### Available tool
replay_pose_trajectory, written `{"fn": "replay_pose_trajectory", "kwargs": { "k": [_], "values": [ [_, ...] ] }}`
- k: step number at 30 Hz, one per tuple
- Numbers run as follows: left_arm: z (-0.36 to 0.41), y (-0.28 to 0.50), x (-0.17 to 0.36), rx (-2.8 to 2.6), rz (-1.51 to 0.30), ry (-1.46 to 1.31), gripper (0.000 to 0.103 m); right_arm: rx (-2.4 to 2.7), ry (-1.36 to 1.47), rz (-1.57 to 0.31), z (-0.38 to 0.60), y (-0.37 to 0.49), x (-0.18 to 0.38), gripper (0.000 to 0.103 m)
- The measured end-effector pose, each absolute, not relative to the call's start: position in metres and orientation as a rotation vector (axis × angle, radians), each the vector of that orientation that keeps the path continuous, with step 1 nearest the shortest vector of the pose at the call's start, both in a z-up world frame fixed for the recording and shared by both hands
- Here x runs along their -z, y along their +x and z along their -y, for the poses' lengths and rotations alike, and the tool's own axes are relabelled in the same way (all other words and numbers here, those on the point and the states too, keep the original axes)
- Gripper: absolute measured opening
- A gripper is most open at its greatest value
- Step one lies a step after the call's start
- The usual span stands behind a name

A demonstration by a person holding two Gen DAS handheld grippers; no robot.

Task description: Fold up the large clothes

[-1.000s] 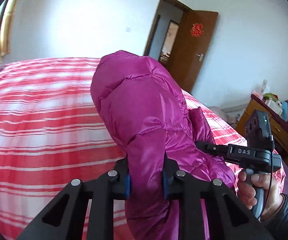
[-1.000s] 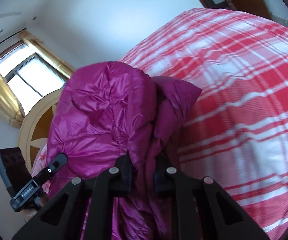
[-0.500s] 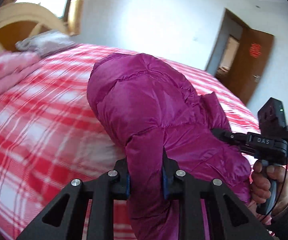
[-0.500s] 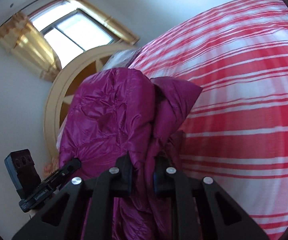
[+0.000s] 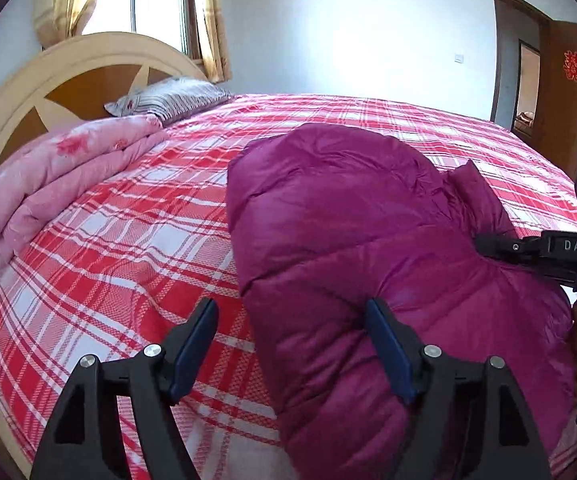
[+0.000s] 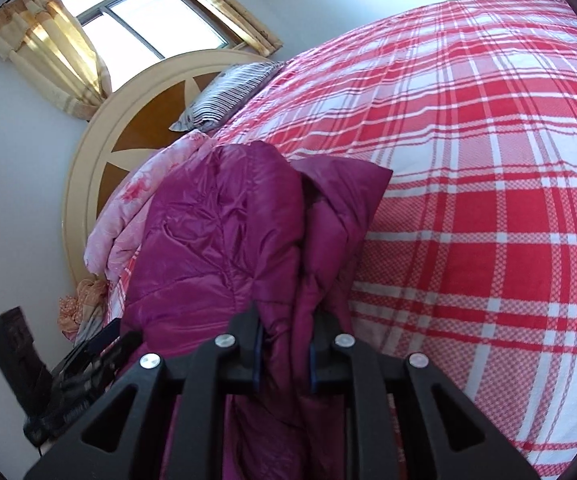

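A magenta puffer jacket (image 5: 352, 232) lies bunched on the red plaid bed (image 5: 128, 240). My left gripper (image 5: 292, 344) is open, its jaws wide apart, with the jacket's near edge lying between them and against the right finger. My right gripper (image 6: 284, 348) is shut on a fold of the jacket (image 6: 216, 240) and holds it up off the bed. The right gripper also shows in the left wrist view (image 5: 544, 248), at the jacket's right side. The left gripper shows dimly in the right wrist view (image 6: 88, 364), at the lower left.
A folded pink quilt (image 5: 60, 176) and a striped pillow (image 5: 172, 100) lie by the round headboard (image 5: 16, 92). A window with yellow curtains (image 6: 48, 48) is behind it. A brown door (image 5: 564, 84) stands open at the far right.
My left gripper has opened and let go of the jacket. Both views have swung towards the headboard. The right gripper stays shut on the jacket.
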State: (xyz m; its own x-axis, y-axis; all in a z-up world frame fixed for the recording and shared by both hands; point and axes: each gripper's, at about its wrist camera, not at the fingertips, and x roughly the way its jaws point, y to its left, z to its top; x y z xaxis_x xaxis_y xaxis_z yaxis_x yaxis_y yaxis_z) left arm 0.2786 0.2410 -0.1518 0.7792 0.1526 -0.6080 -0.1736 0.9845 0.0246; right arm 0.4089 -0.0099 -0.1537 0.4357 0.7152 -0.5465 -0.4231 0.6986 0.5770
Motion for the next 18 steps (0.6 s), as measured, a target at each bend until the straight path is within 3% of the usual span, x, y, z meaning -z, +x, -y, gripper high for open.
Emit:
{"fn": "replay_pose_trajectory", "kwargs": {
  "k": [18],
  "values": [
    [-0.246,0.265,0.148,-0.179,-0.693,-0.113,0.079,-0.634,0.289,-0.933,0.010,0.405,0.154,0.045]
  ]
}}
